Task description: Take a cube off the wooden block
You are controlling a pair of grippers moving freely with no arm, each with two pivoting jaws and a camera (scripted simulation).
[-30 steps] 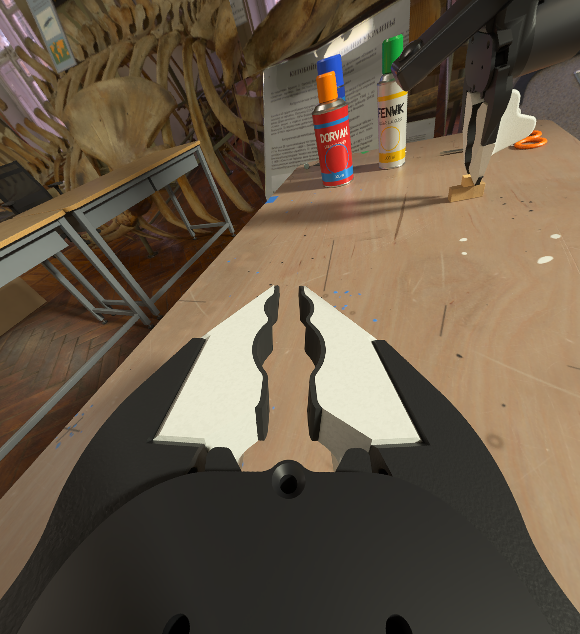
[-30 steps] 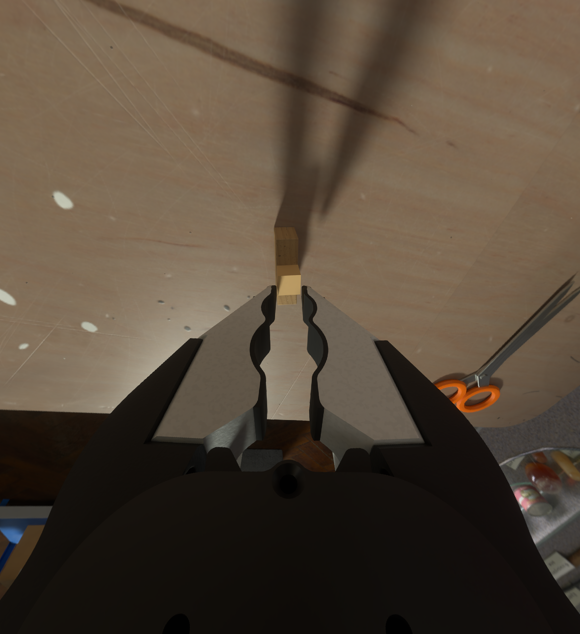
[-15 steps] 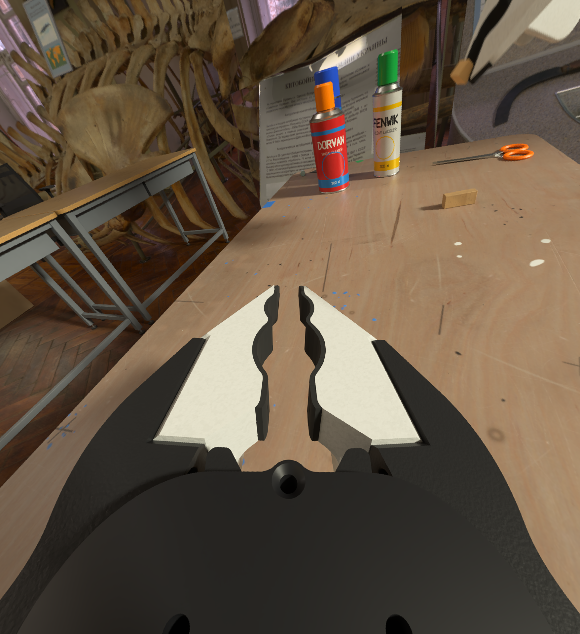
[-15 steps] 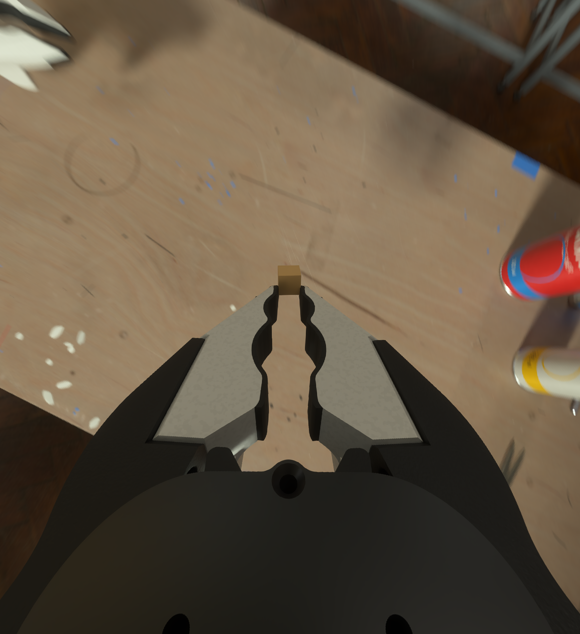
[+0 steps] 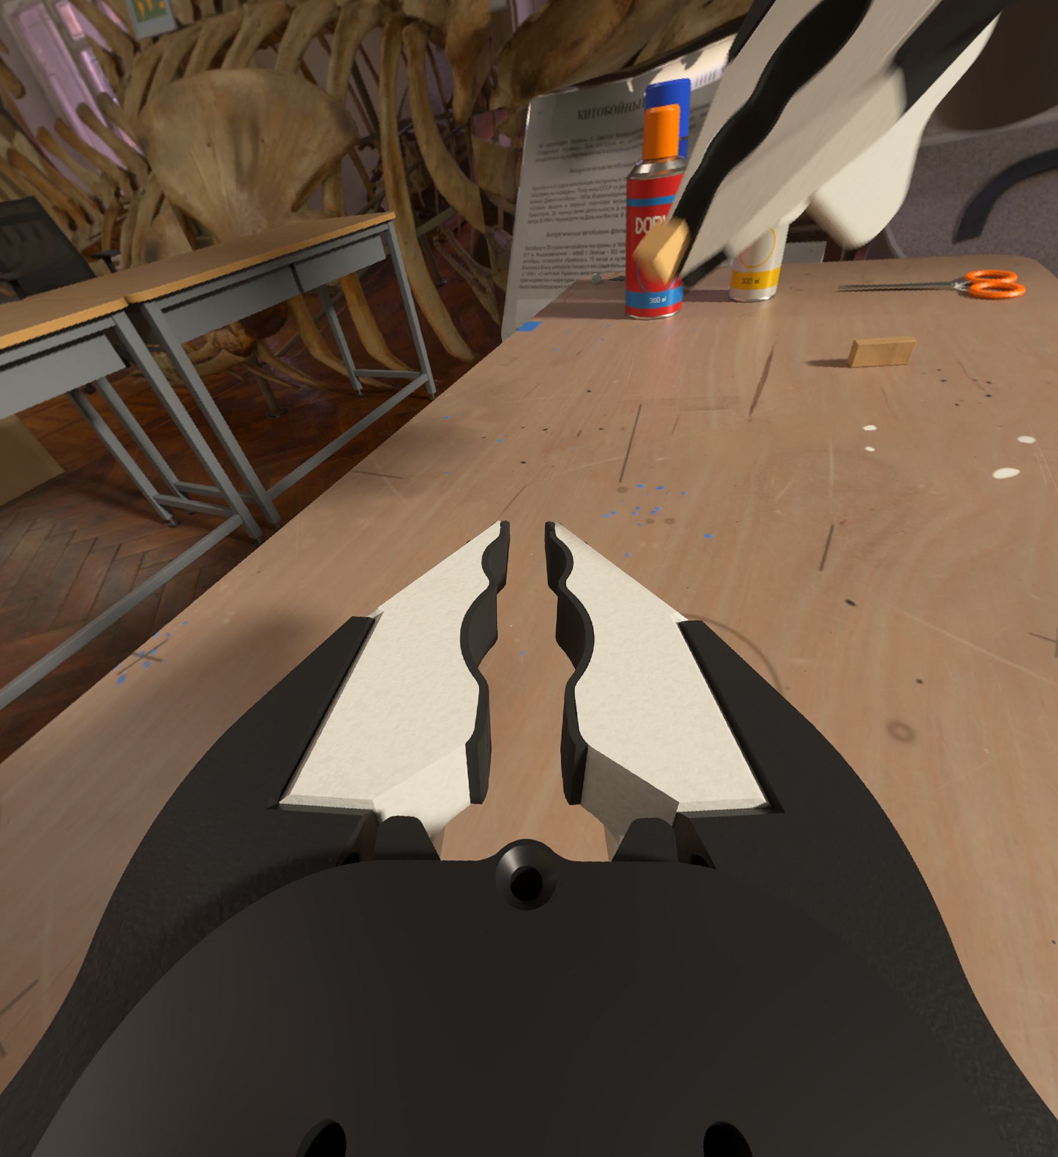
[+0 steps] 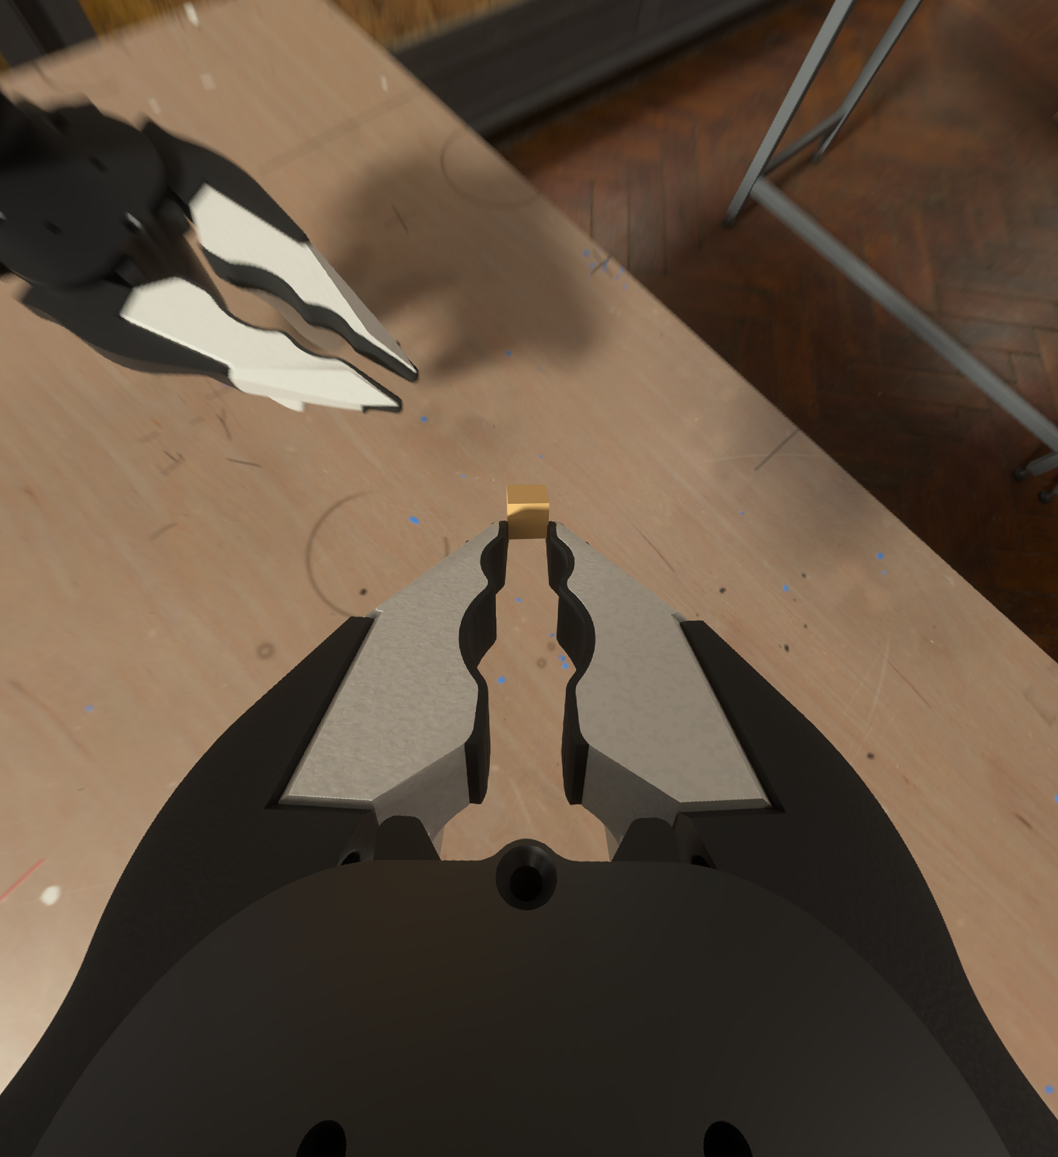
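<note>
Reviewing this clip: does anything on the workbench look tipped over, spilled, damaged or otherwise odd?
Nothing stands out. The spray cans stand upright, the scissors and wooden block lie flat, and the right tongs hold the cube above the scuffed, paint-flecked workbench.

Scuffed wooden table (image 5: pixel 764 563): wooden block (image 5: pixel 881 351), scissors (image 5: pixel 952 285), spray cans (image 5: pixel 655 250).

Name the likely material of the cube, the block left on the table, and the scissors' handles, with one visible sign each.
Cube: probably unfinished wood, matte tan faces. Block: likewise pale matte wood. Scissors' handles: likely plastic, smooth bright orange.
</note>
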